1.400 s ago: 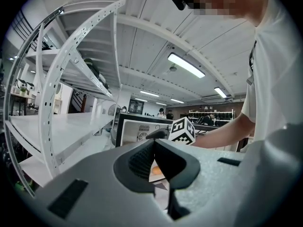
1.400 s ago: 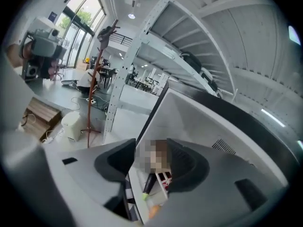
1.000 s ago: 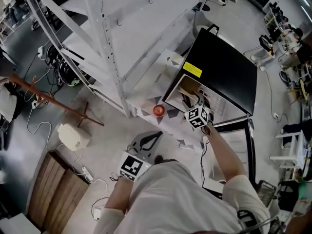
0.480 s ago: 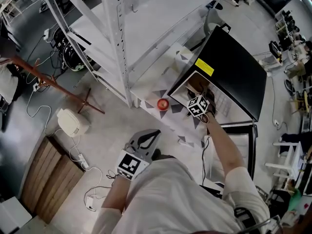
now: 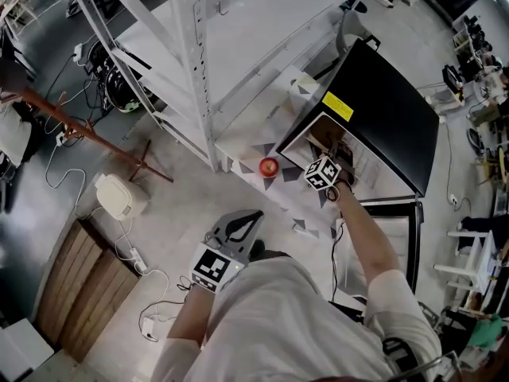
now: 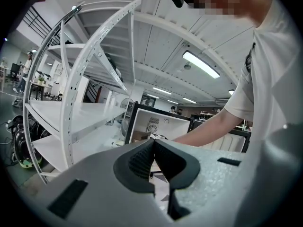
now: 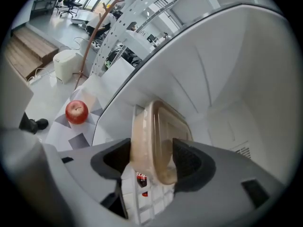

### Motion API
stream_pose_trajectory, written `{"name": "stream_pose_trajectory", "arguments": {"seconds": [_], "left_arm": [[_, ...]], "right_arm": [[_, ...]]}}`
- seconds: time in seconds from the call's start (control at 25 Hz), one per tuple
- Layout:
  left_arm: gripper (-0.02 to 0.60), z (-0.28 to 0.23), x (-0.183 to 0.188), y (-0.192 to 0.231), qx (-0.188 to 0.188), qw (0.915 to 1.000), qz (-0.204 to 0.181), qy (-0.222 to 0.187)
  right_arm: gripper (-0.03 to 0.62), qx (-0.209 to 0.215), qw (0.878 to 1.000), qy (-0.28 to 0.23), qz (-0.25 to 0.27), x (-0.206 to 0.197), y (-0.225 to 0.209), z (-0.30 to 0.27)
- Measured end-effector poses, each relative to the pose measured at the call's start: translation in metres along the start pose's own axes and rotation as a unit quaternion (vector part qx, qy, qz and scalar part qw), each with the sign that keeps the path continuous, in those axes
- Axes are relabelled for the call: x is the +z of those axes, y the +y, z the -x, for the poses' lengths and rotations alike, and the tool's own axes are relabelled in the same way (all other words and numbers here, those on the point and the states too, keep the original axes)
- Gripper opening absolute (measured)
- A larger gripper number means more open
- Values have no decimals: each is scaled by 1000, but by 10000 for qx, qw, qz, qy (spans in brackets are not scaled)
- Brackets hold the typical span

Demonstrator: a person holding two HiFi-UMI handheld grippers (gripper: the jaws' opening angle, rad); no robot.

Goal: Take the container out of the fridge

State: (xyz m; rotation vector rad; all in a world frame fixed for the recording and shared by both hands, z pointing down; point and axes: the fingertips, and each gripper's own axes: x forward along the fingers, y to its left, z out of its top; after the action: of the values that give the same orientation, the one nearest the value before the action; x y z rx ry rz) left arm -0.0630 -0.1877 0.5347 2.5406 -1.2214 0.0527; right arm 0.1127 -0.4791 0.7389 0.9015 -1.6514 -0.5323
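Observation:
A small black fridge (image 5: 390, 118) stands with its door (image 5: 382, 237) swung open. My right gripper (image 5: 334, 159) reaches into its white interior. In the right gripper view a clear, brownish-tinted lidded container (image 7: 158, 141) stands on edge between the two pads of that gripper (image 7: 151, 157). The jaws are closing on it, and both pads touch its sides. My left gripper (image 5: 242, 225) hangs low by my body, away from the fridge; in its own view this gripper (image 6: 152, 162) has its pads together with nothing between them. The fridge (image 6: 161, 126) shows beyond it.
A red apple (image 5: 269, 166) (image 7: 76, 111) lies on a patterned mat just left of the fridge. A tall white shelving rack (image 5: 199, 54) rises to the left. A white appliance (image 5: 119, 197), cables and a wooden platform (image 5: 79, 293) are on the floor.
The right gripper has stayed at the fridge's mouth, pushing slightly further in. The left gripper has kept its place. The head view has shifted a little.

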Motion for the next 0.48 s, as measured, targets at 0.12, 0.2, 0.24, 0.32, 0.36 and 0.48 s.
{"name": "stream_pose_trajectory", "arguments": {"seconds": [0.12,0.2,0.24,0.32,0.36,0.48], "left_arm": [[5,1,-1,0,-25,10000,-8,-5],[5,1,-1,0,-41,10000,-3,-4],[5,2,-2,0,-48,10000,-1,-3],[5,3,-2,0,-68,10000,-11,-2],[5,3,-2,-1,-85,10000,-15,-5],[5,5,-1,-3,-159,9999,-35,-13]], "right_arm": [[285,-50,10000,-2,49,-2,2,4],[281,-69,10000,-40,-14,-3,1,8],[275,-79,9999,-71,-84,-2,0,11],[267,-75,9995,-132,-282,-2,-4,17],[265,-54,9991,-158,-389,-1,-6,20],[259,22,9981,-213,-573,1,-9,28]]}}
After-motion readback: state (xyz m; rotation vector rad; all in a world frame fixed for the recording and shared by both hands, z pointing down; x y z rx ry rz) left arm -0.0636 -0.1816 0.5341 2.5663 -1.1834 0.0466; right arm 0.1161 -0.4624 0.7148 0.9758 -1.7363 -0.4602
